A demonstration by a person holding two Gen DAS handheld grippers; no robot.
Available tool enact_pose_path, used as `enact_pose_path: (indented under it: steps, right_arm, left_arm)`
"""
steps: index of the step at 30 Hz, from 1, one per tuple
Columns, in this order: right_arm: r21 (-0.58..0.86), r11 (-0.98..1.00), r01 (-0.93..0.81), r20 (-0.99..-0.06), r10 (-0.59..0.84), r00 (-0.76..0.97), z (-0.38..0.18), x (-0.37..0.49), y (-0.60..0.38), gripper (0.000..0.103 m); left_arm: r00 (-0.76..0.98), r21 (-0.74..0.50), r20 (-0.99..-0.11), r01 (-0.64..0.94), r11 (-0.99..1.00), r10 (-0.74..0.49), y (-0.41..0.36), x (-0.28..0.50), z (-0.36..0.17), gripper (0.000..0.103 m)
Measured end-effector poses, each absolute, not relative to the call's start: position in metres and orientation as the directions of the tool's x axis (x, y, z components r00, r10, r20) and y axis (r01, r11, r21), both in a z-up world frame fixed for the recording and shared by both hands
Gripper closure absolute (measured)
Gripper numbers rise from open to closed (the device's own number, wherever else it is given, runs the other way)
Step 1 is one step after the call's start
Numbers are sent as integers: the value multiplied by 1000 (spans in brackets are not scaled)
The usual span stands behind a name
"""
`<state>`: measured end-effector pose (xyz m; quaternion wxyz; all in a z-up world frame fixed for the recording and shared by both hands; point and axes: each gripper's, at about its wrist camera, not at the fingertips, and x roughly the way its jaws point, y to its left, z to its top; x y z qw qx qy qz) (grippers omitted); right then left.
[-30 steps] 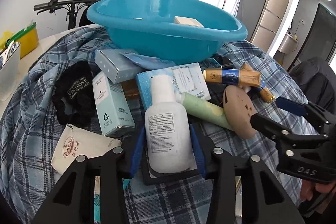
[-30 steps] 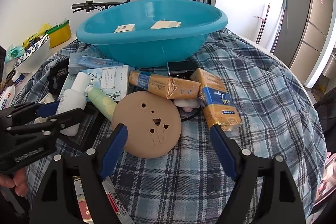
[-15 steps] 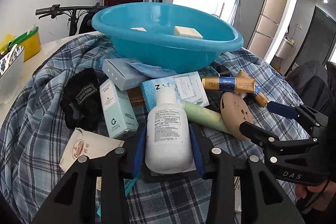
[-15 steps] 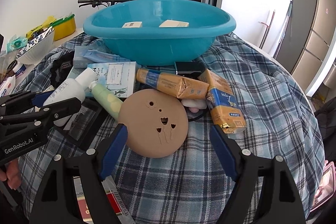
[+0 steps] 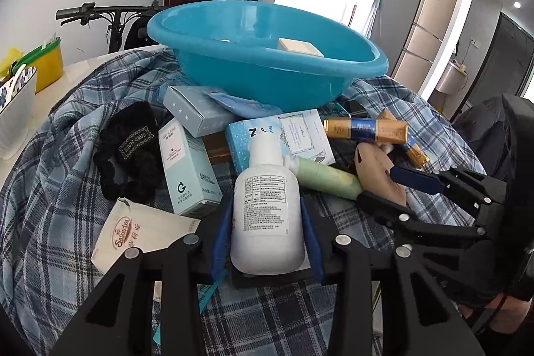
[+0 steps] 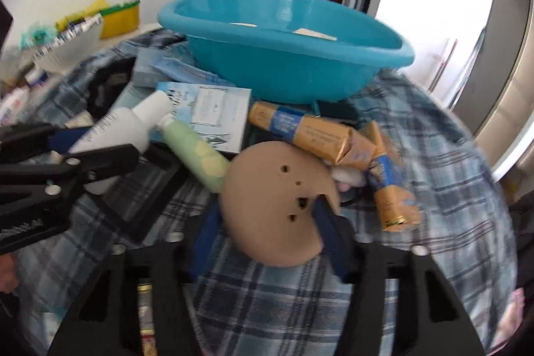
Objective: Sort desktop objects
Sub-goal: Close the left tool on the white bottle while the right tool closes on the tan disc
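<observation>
Left wrist, bottle (image 5: pixel 265 209) btwn gripper (image 5: pixel 265 222) pads

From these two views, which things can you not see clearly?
- Basin contents: near wall hides most in both views.
- Dark flat thing: left wrist view, white bottle covers it.
- Gold packet print: right wrist view, blurred.
- Item at bottom: right tool covers it.

The right tool (image 6: pixel 267 222), wide apart a second ago, is closing its jaws on the tan perforated disc (image 6: pixel 277 206), which now tilts up on edge between them; through motion blur, the pads appear to touch it.
</observation>
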<state>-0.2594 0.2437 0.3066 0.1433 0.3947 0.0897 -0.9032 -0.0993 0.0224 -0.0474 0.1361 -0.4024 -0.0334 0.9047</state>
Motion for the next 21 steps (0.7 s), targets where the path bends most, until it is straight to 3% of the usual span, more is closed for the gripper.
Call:
enact_pose_path:
  steps: [1, 6, 14, 21]
  right_arm:
    - [-30, -945, 325, -730, -202, -653, 310, -258, 248, 67]
    - [25, -958, 287, -692, -224, -687, 330, -251, 268, 79]
    - [-32, -982, 187, -695, -113, -710, 333, -257, 284, 79]
    - [27, -984, 175, -723, -140, -677, 314, -270, 293, 79]
  left_arm:
    - [-641, -171, -717, -219, -960, 274, 22, -99, -47, 61]
    - [-636, -174, -719, -222, -959, 278, 22, -101, -48, 61]
    - [-634, -181, -718, -228, -957, 287, 25, -100, -48, 61]
    - [-641, -138, -723, -231, -963, 258, 29, -103, -51, 61]
